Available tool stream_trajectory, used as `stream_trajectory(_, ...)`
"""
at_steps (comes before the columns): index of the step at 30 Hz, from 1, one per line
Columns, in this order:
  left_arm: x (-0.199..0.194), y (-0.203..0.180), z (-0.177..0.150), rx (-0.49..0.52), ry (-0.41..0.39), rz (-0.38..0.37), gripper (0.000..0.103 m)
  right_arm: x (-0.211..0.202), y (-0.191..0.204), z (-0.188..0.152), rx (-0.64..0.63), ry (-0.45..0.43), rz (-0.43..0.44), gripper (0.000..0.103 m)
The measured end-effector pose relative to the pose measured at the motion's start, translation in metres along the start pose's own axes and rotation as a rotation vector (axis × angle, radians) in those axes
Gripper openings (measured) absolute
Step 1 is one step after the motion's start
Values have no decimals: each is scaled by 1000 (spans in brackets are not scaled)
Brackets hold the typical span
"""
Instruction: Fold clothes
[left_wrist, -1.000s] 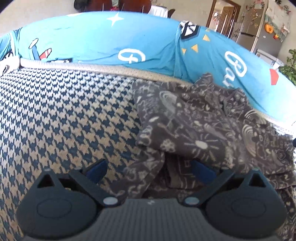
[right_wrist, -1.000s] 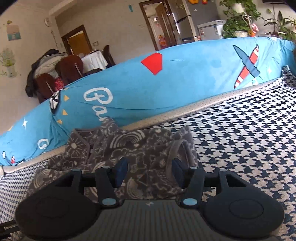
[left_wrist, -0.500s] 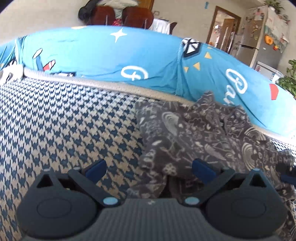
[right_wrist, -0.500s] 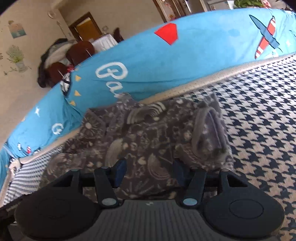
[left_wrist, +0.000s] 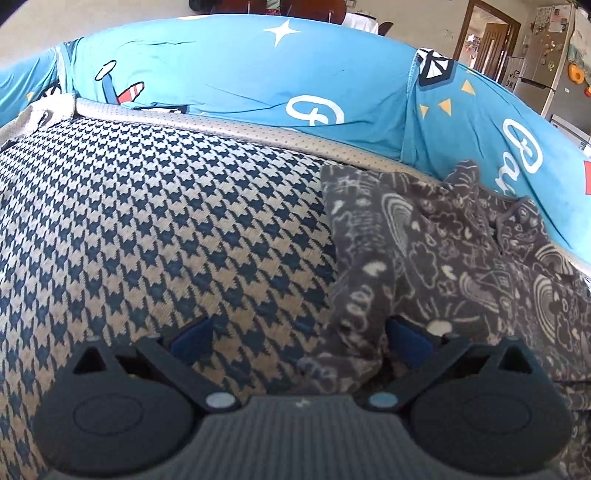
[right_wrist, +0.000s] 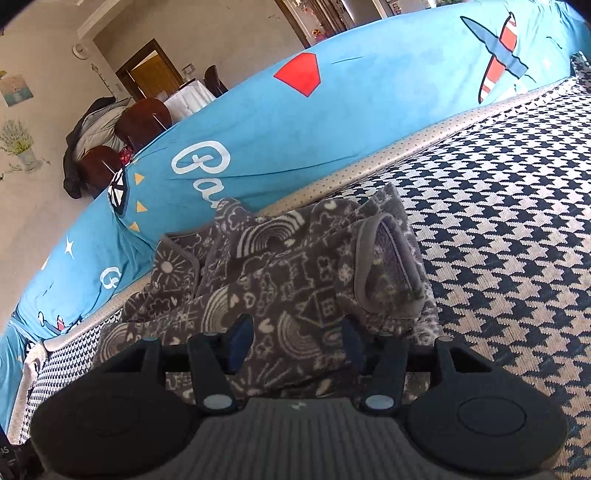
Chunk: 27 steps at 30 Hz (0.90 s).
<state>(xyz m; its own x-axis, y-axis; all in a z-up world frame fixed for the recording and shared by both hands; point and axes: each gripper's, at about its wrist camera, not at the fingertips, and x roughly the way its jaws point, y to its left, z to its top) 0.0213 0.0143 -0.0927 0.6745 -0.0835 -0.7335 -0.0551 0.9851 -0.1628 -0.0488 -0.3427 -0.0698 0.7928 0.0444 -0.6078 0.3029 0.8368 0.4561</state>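
Note:
A dark grey fleece garment printed with white doodles lies crumpled on the houndstooth seat, up against the blue backrest. In the left wrist view my left gripper stands wide open, low over the seat. The garment's left edge hangs between its blue pads, close to the right one. In the right wrist view the same garment fills the middle, a grey-trimmed cuff or hem turned up on its right. My right gripper is half open just over the cloth; fabric lies between the pads, and I see no pinch.
The seat is covered in navy-and-cream houndstooth fabric, with a pale perforated trim at the back. Behind it runs a blue cartoon-print backrest cover. Dining chairs with a coat and a fridge stand far behind.
In the left wrist view the garment has slid from the middle of the jaws toward the right pad. The right wrist view has rolled and come closer to the cloth.

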Motion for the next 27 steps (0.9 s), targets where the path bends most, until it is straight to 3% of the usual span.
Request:
stream_trajectory(8,0,5,-3,-15,10,16,103,-4,-4,1,15,-3,-6,50)
stream_trajectory(11,0,3,-3,-25,14,19,103,-14,-5,2,12,-23,-47,51)
stream_trajectory(15,-9,-3,-3,0,-9,23,103,-29,-4,3,-41,-54,-169,56)
stream_trajectory(18,-17,-8,-3,20,-34,13,103,-38,-11,4,-1,-45,-145,56)
stream_trajectory(24,-24,-16,-4,51,-54,-33,103,-42,-6,-2,-26,-36,-189,72)
stream_trajectory(27,-24,-22,-5,73,-55,-48,103,-37,-4,-4,-32,-22,-208,73)
